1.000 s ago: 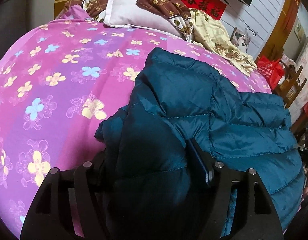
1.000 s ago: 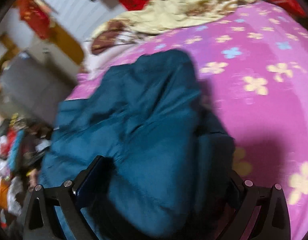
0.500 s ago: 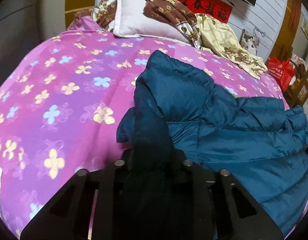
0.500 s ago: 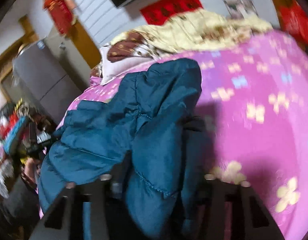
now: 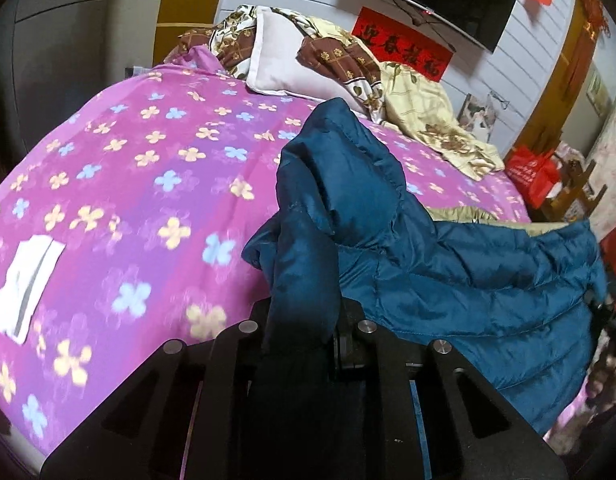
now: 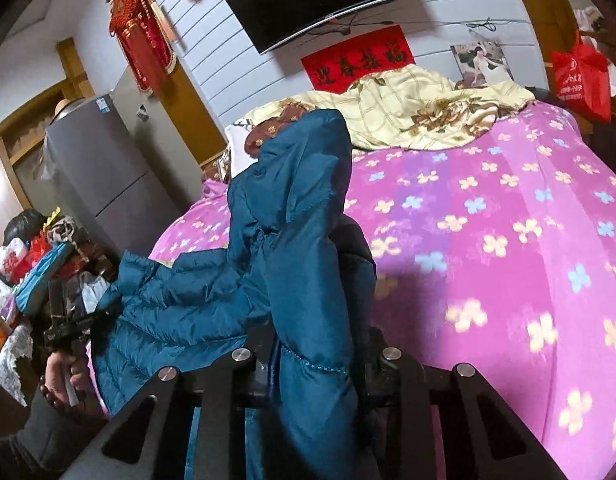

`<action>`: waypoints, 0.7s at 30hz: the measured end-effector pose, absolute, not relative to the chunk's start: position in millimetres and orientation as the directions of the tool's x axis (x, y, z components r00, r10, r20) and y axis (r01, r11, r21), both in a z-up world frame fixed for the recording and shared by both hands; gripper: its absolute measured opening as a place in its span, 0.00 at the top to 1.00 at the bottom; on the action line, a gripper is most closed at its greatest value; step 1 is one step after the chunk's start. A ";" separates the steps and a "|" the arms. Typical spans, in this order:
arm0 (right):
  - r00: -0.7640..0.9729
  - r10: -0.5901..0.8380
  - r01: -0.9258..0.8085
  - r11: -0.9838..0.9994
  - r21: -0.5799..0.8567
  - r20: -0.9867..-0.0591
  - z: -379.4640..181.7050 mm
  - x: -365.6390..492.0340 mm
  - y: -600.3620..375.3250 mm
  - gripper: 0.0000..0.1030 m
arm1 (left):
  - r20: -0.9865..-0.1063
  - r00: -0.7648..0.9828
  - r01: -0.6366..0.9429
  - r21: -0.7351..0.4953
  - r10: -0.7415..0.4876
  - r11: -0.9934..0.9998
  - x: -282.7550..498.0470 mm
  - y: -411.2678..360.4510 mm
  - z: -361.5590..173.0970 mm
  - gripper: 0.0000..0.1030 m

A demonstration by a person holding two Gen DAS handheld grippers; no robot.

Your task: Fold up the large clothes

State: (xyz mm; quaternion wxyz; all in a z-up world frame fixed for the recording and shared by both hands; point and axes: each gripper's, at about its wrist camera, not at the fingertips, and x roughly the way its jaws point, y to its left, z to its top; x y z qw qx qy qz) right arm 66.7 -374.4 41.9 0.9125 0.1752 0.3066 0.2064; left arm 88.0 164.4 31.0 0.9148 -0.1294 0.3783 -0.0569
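Observation:
A teal quilted puffer jacket (image 5: pixel 448 264) lies across the near edge of a bed with a pink flowered cover (image 5: pixel 128 184). My left gripper (image 5: pixel 304 332) is shut on a bunched fold of the jacket and lifts it off the bed. In the right wrist view my right gripper (image 6: pixel 316 356) is shut on another fold of the jacket (image 6: pixel 292 208), held raised above the pink cover (image 6: pixel 488 240). The fingertips of both grippers are hidden by the fabric. The rest of the jacket hangs toward the bed's edge.
A white pillow (image 5: pixel 292 64) and a cream and brown quilt (image 5: pixel 420 112) lie at the head of the bed. A white folded cloth (image 5: pixel 24 284) lies near the left edge. A grey fridge (image 6: pixel 100 168) and a cluttered shelf (image 6: pixel 32 264) stand beside the bed.
Both grippers closed from open onto folds of the jacket and rose, pulling its near part up off the bed. Both views tilted up toward the wall.

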 end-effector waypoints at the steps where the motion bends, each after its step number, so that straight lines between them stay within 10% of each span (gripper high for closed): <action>1: 0.727 0.484 -0.270 0.854 0.444 -0.488 42.0 54.5 -375.3 0.74 | -0.674 0.709 0.014 -0.280 -0.207 0.960 82.3 163.8 32.8 0.85; 12: 0.702 0.519 -0.243 0.819 0.520 -0.488 19.1 29.5 -399.3 0.71 | -0.732 0.668 0.003 -0.175 -0.132 0.985 96.1 143.9 1.8 0.75; 16: 0.663 0.550 -0.061 0.716 0.695 -0.508 -14.9 49.0 -418.9 0.36 | -0.741 0.662 -0.030 -0.177 -0.113 0.984 96.4 153.9 -3.8 0.54; 21: 0.740 0.481 0.061 0.647 0.760 -0.470 -0.7 18.4 -445.3 0.31 | -0.667 0.740 -0.078 -0.219 -0.091 0.973 75.5 183.2 29.9 0.43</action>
